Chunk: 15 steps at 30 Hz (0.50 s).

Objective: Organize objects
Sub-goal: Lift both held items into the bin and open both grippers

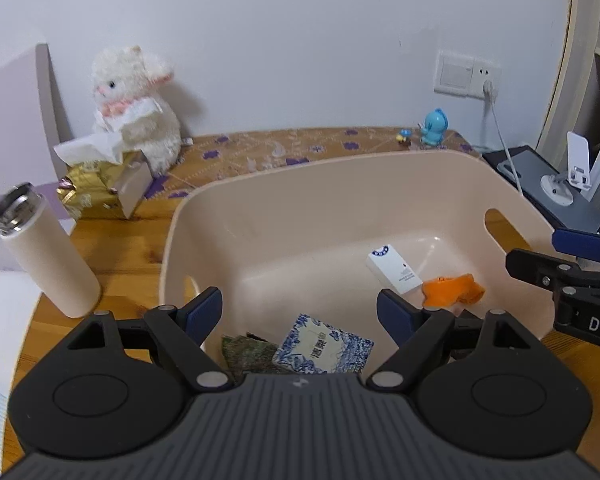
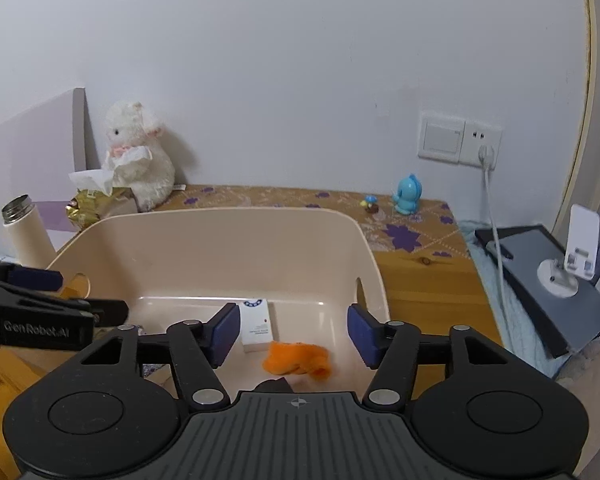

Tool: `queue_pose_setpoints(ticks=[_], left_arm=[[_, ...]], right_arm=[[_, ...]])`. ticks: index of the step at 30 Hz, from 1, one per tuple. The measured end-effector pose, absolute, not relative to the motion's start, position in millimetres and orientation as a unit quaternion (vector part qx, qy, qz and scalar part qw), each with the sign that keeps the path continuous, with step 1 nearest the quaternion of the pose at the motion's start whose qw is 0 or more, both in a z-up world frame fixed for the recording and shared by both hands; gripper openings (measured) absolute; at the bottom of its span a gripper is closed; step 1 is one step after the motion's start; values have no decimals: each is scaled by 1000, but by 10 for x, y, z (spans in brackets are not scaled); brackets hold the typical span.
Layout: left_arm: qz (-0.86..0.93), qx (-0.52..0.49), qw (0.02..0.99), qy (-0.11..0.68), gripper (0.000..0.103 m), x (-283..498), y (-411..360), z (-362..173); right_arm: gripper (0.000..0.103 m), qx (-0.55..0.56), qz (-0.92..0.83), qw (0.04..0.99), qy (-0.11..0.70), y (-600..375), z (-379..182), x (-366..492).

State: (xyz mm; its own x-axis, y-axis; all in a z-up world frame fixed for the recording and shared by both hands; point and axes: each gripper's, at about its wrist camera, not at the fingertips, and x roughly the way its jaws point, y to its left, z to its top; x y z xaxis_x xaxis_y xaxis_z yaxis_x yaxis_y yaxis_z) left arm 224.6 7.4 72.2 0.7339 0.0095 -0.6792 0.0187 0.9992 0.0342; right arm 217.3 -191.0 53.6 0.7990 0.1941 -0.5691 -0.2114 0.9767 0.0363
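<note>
Both grippers are held over the near rim of the bin (image 1: 172,240), jaws spread wide and empty. Below the left gripper (image 1: 300,314), a blue-patterned packet (image 1: 322,346) and a dark green packet (image 1: 244,354) are partly hidden by the gripper's body; the dark one is hard to identify. The right gripper (image 2: 292,334) is pointed at an orange toy (image 2: 298,360), whose shape is unclear. A dark item (image 2: 276,385) at its base is cut off. Behind the toy, a white box (image 2: 256,322) lies flat on the bin floor, its long axis running away from the cameras. Beyond the bin, a bottle (image 1: 44,248) stands upright on the table (image 2: 420,280), and a plush (image 1: 136,104) sits by the wall.
</note>
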Motion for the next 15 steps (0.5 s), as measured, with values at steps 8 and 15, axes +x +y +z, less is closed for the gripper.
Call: queue_pose_setpoints(ticks=[8,15], left_arm=[[-3,9,942,334,85,1884,114,997],[-6,6,945,327,85,1487,140,1025]], right_arm=[[68,-20,107,957,269,-1991,751,1797],[74,-26,113,960,255,-2044,855,1387]])
